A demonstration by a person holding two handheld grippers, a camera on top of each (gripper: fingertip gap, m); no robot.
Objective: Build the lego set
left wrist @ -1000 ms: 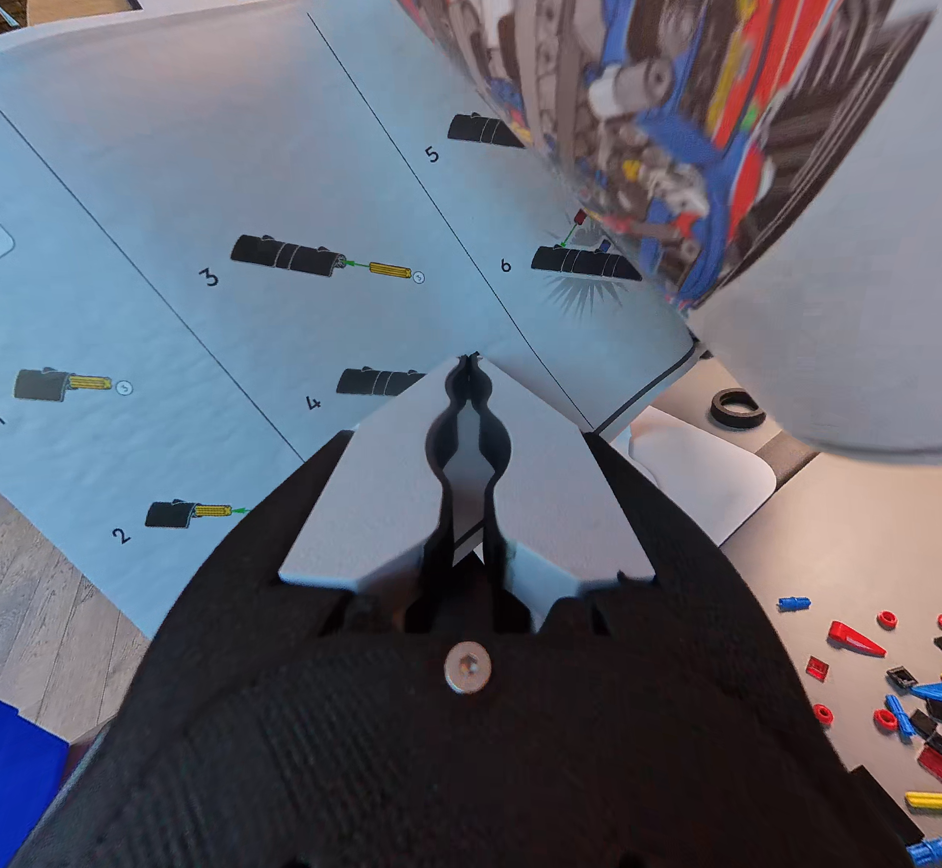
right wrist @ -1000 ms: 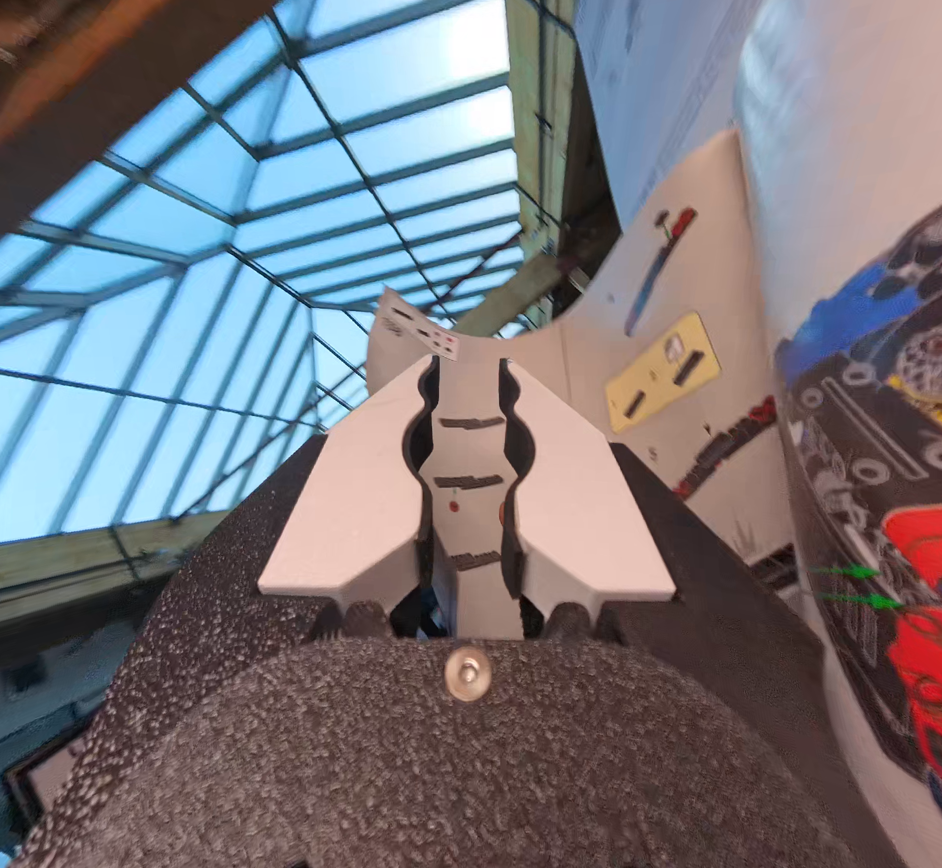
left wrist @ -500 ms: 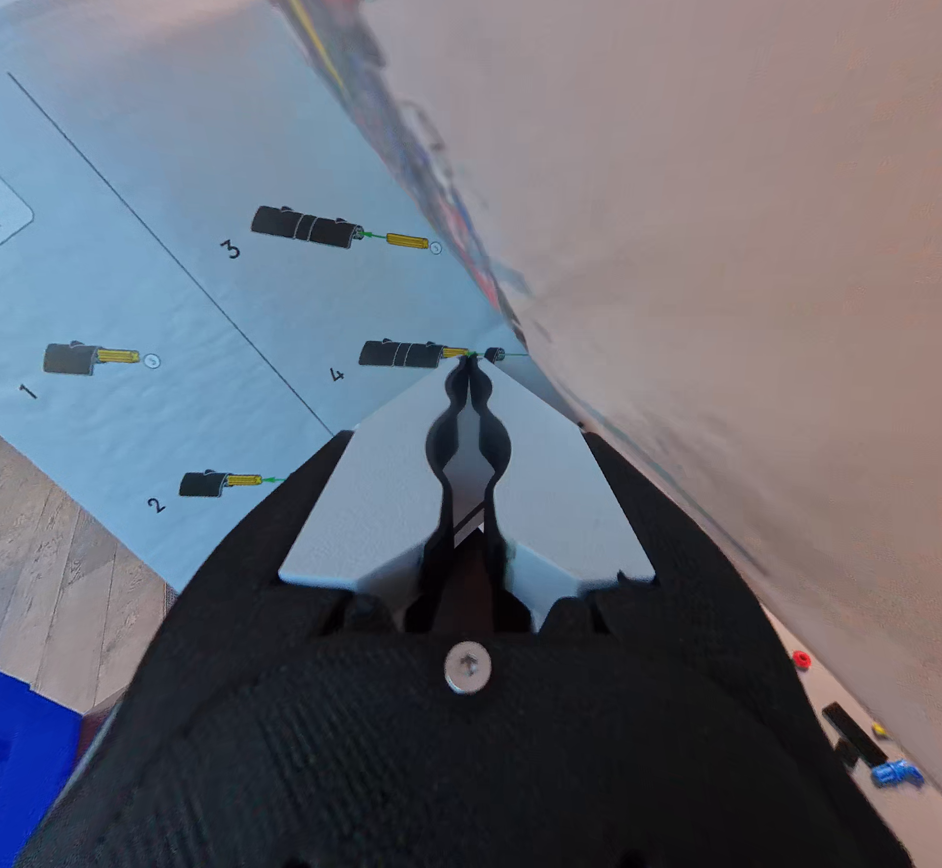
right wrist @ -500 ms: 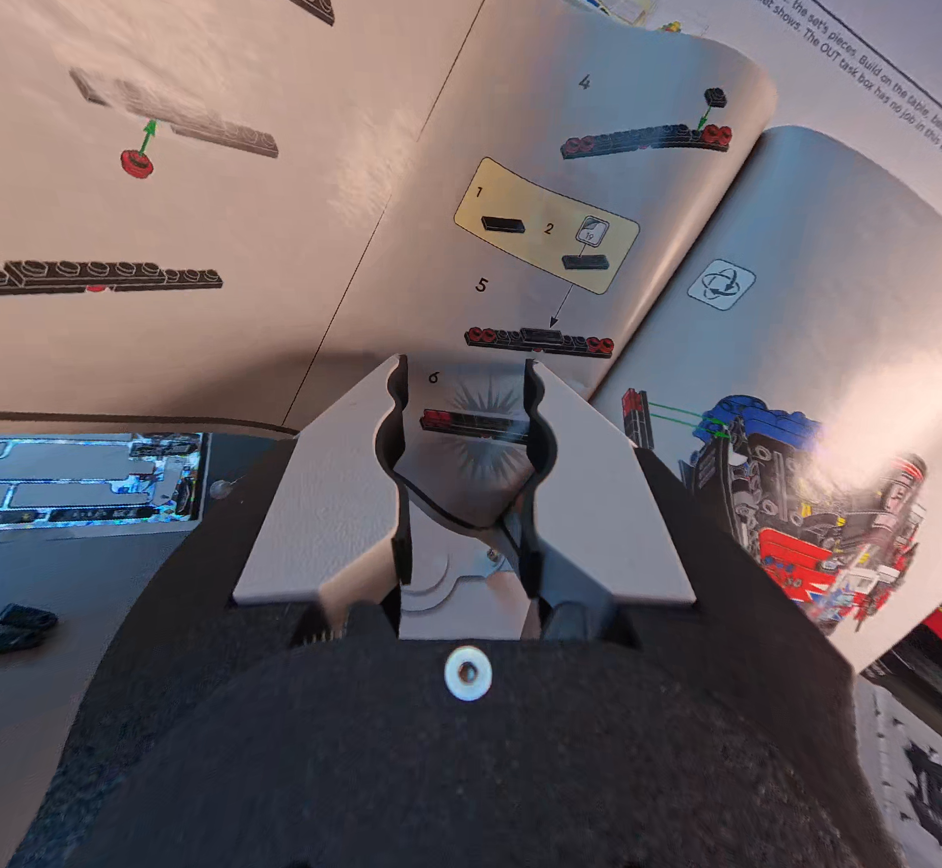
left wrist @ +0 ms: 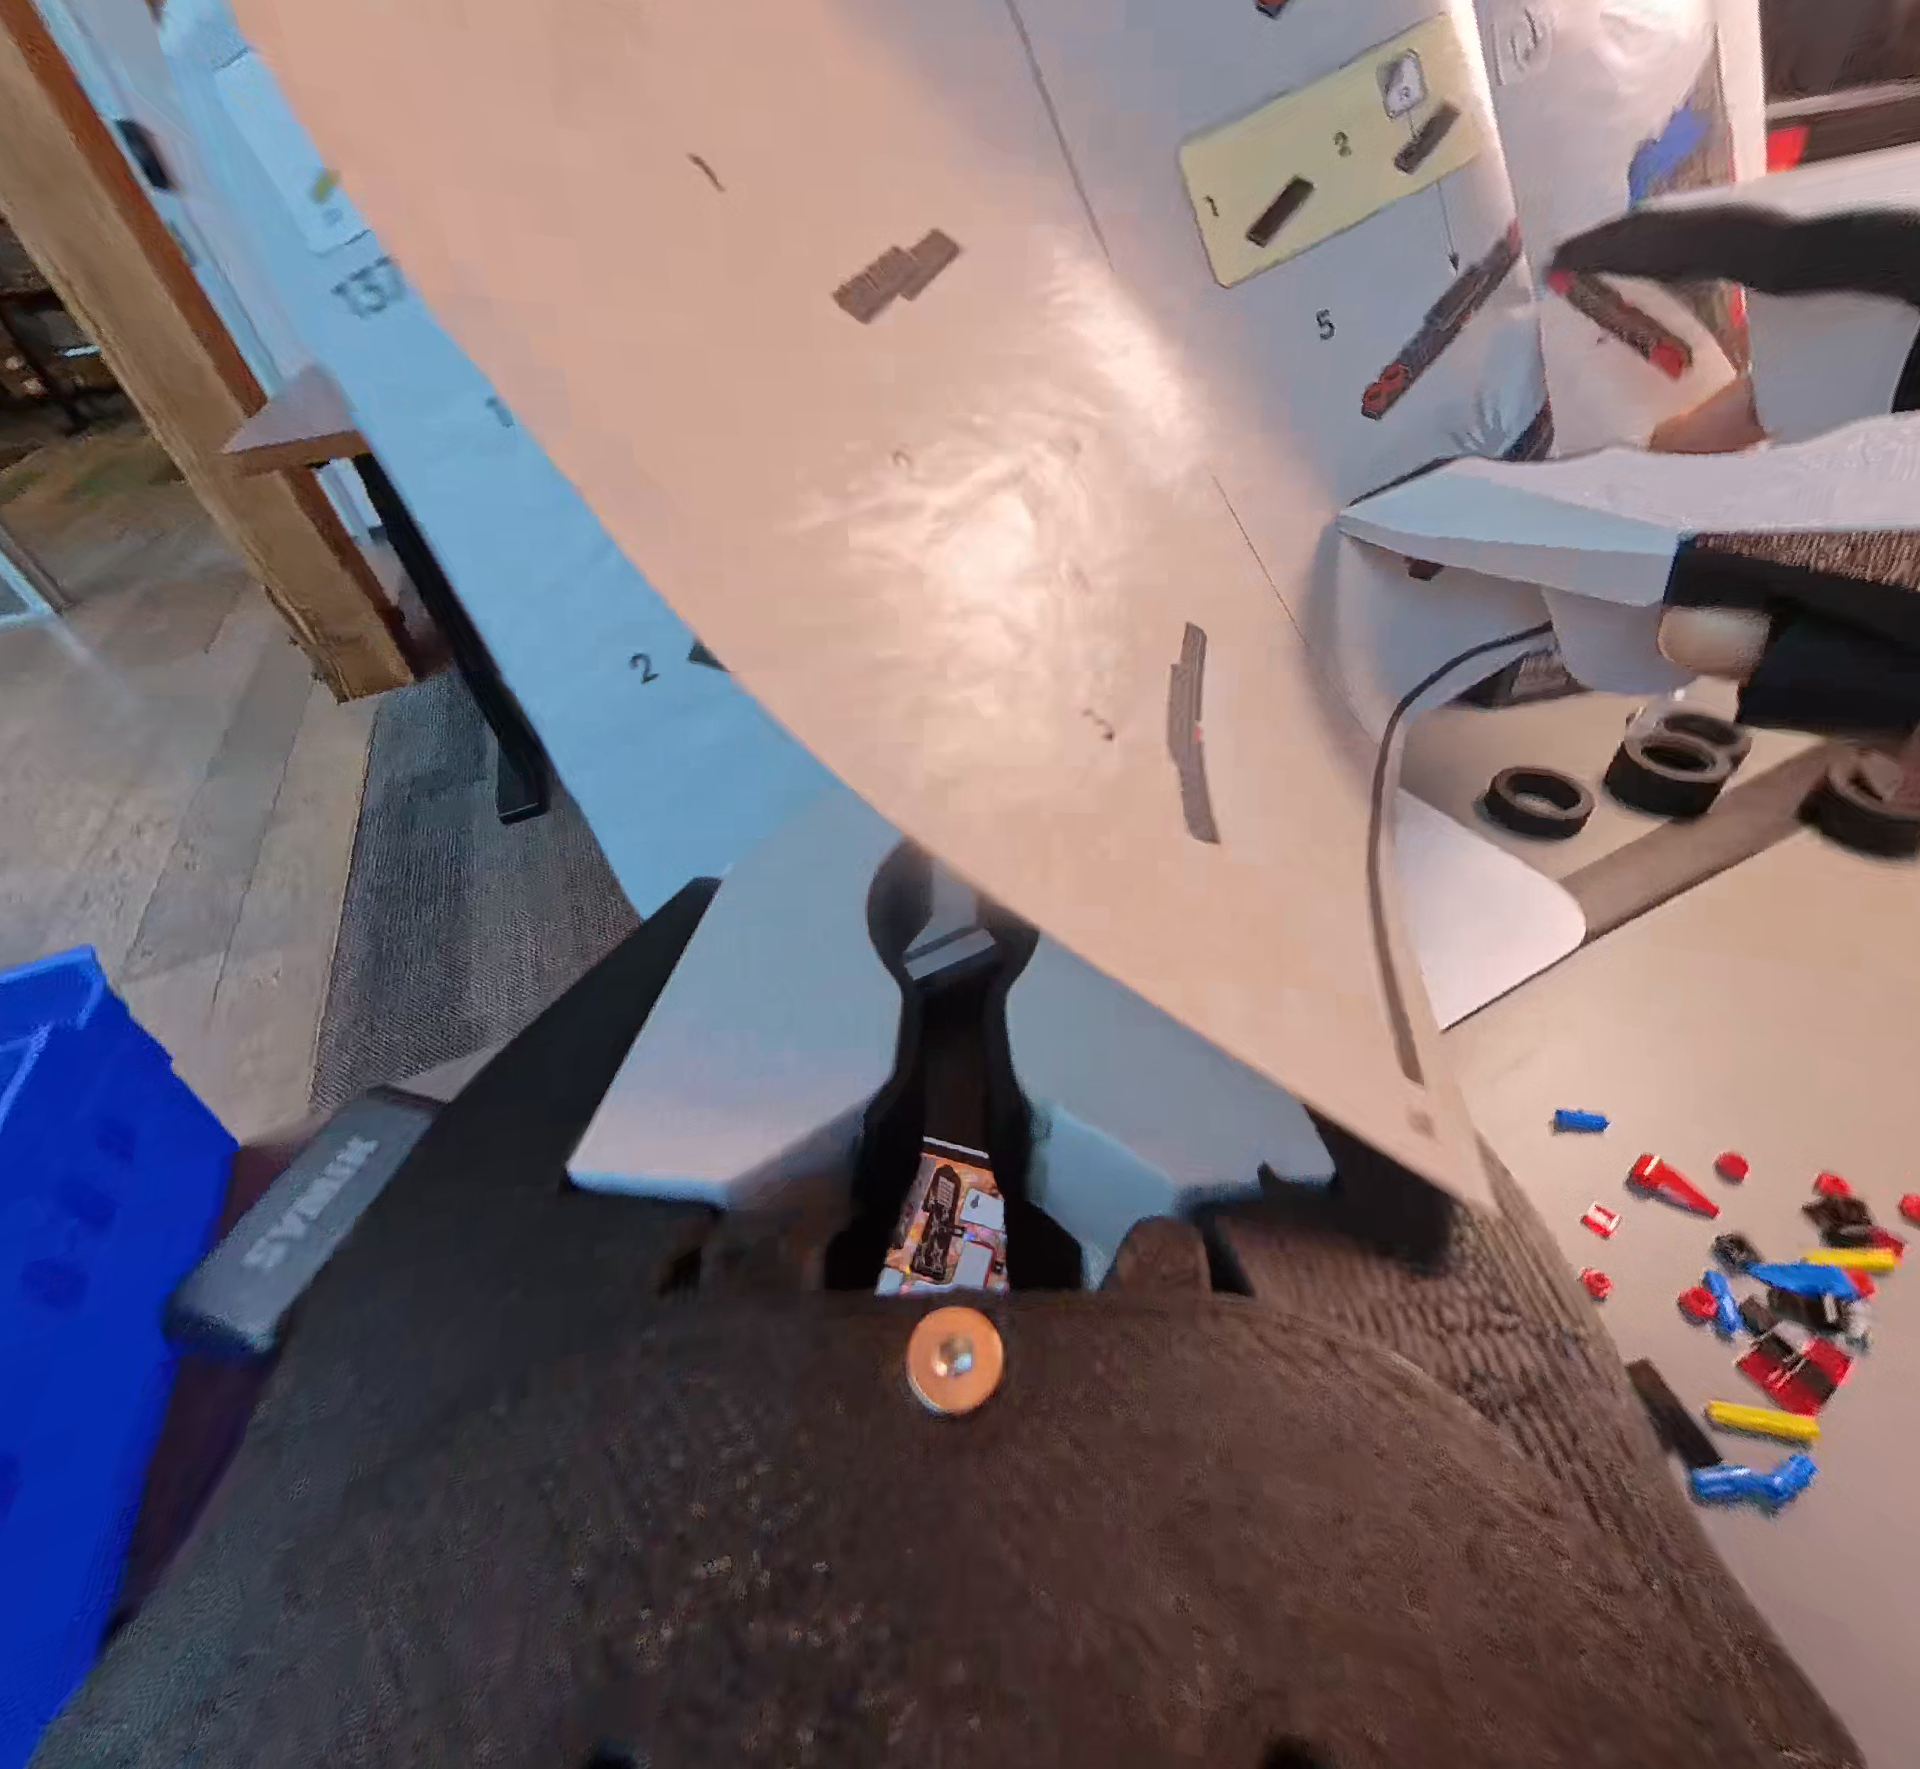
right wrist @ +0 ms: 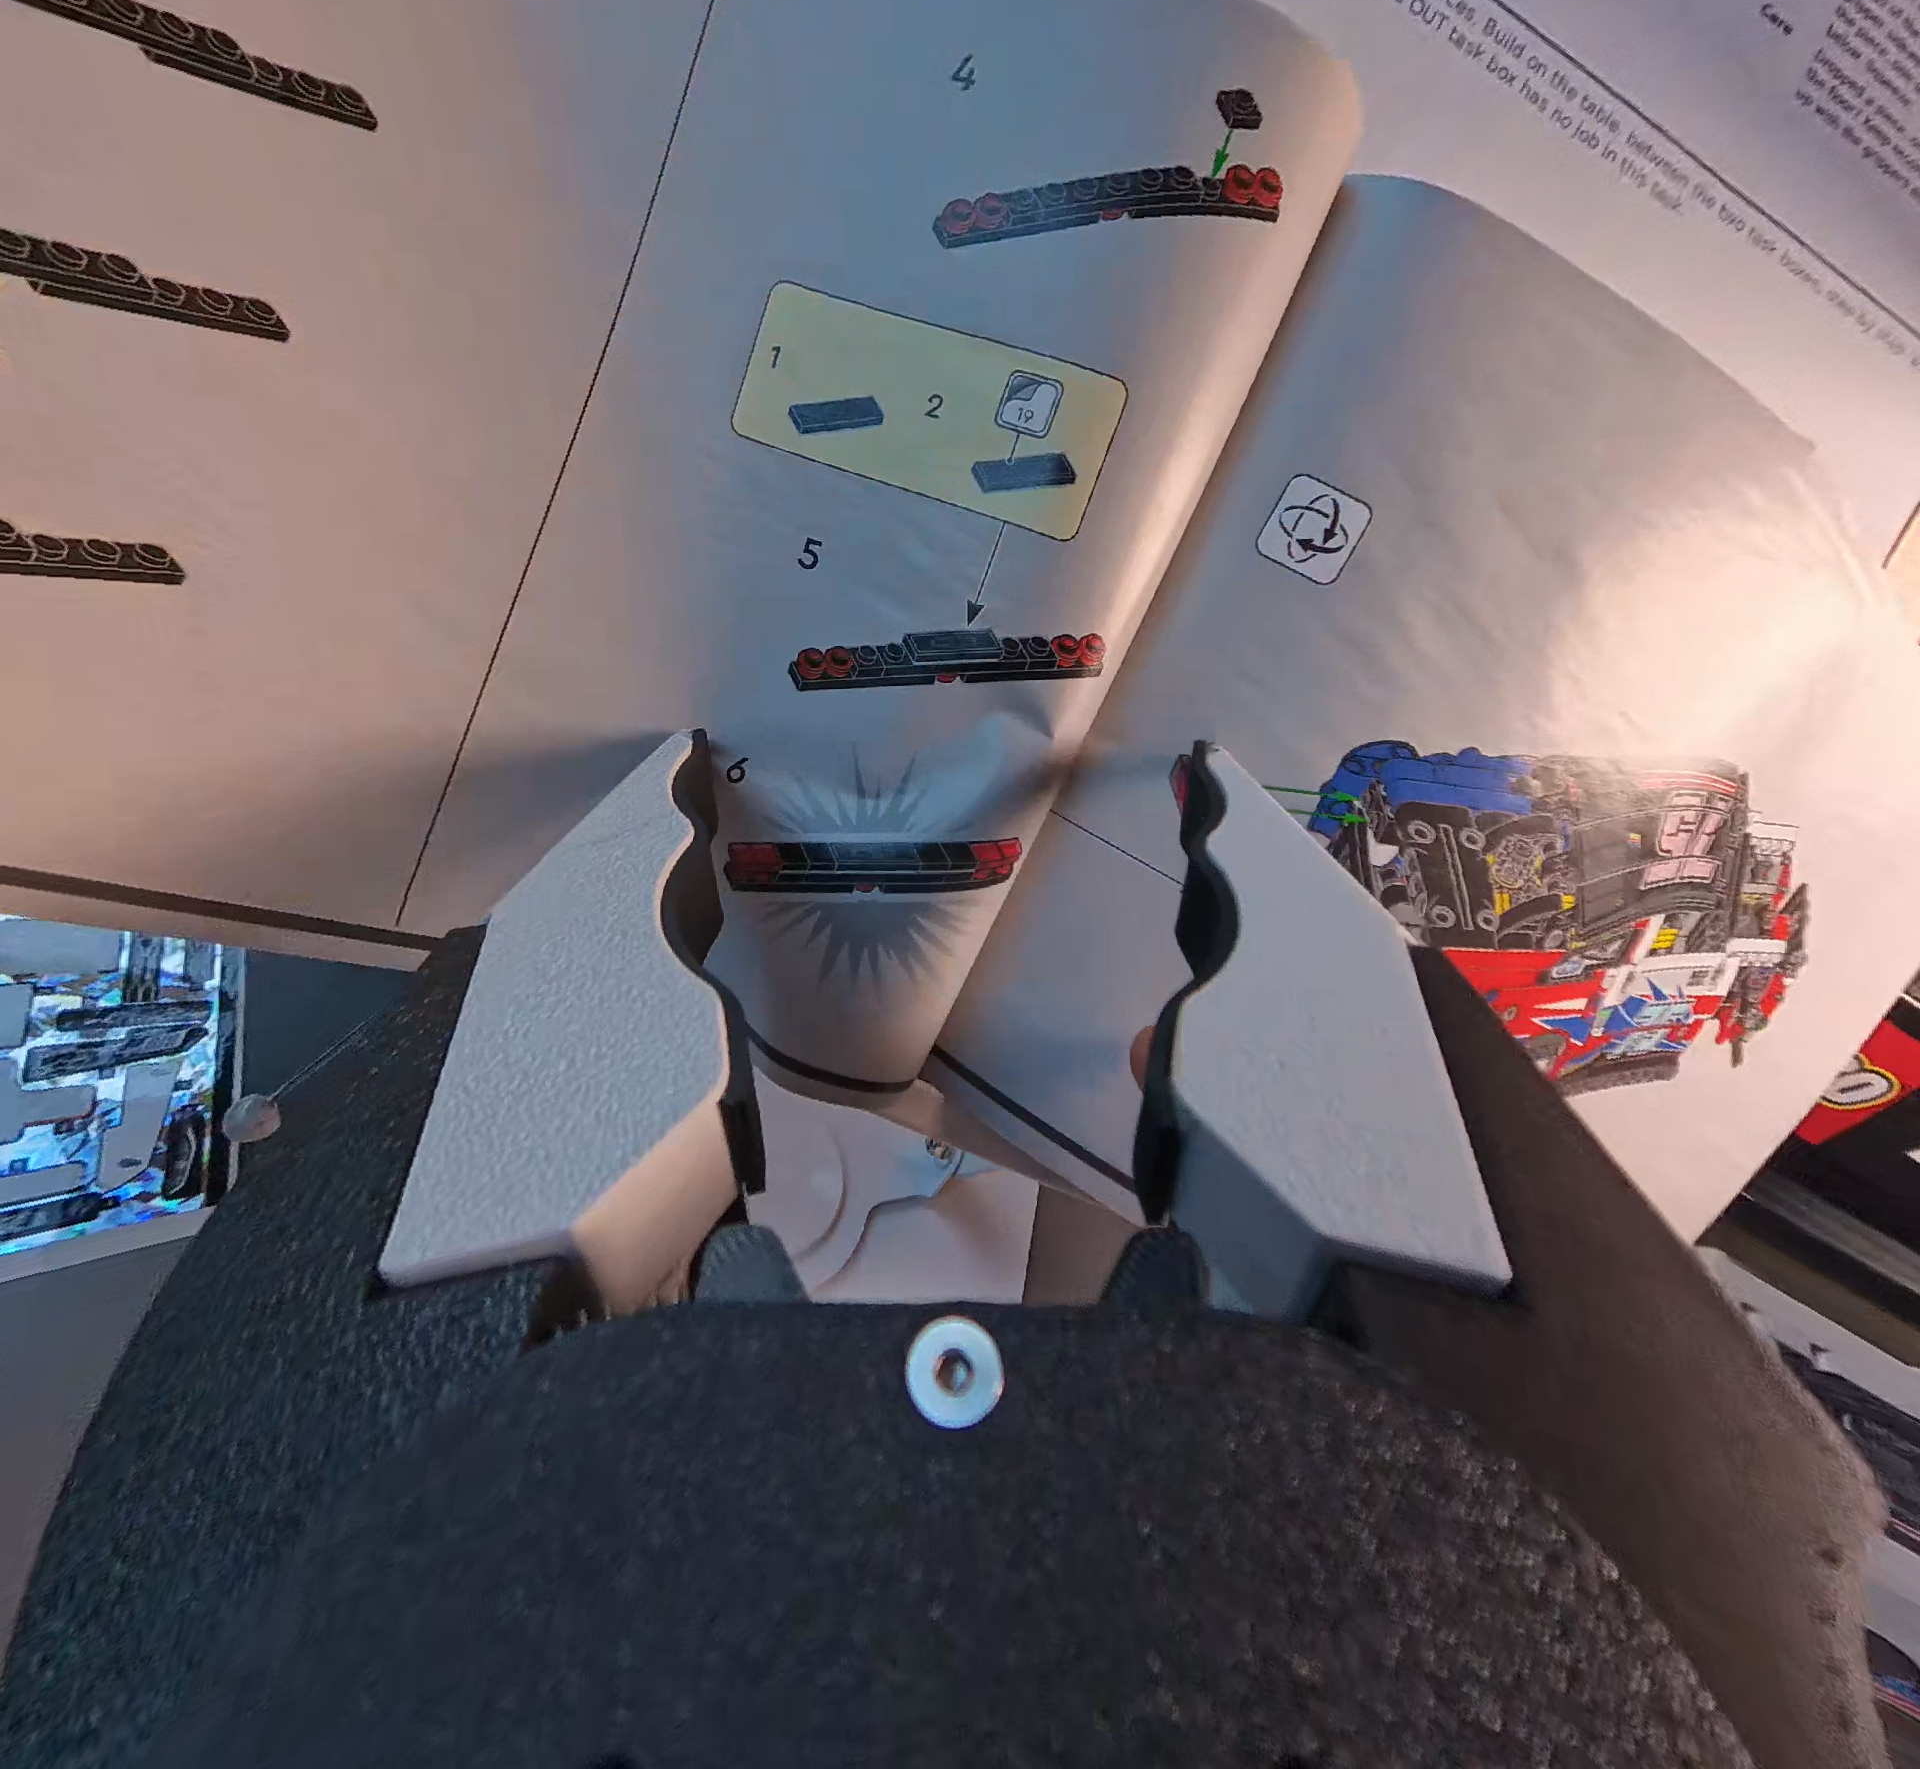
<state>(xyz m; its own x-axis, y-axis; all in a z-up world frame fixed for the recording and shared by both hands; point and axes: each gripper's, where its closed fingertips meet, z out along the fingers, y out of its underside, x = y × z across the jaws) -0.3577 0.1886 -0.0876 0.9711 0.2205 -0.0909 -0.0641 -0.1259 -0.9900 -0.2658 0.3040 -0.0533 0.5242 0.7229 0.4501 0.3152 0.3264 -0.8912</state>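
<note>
The open instruction booklet [right wrist: 582, 431] fills the right wrist view; its pages show build steps and a picture of a red, blue and black truck. My right gripper [right wrist: 945, 748] is wide open, one finger on each side of the booklet's lower fold, gripping nothing. It also shows in the left wrist view [left wrist: 1455, 389], open around the page edges. A loose booklet page [left wrist: 935, 369] hangs over my left gripper [left wrist: 951, 898] and hides its tips. The jaws behind stand shut, with a page edge between them. Loose red, blue, yellow and black Lego pieces [left wrist: 1766, 1304] lie on the table.
Several black tyres [left wrist: 1538, 800] sit on the table beyond the booklet. A blue bin [left wrist: 94, 1304] stands at the left, below the table edge. A shiny sticker sheet [right wrist: 104, 1075] lies at the left. A printed sheet [right wrist: 1662, 5] lies behind the booklet.
My right gripper let go of the page and opened wide while swinging down to face the booklet. A page turned over and now covers my left gripper's tips; the left gripper stays shut.
</note>
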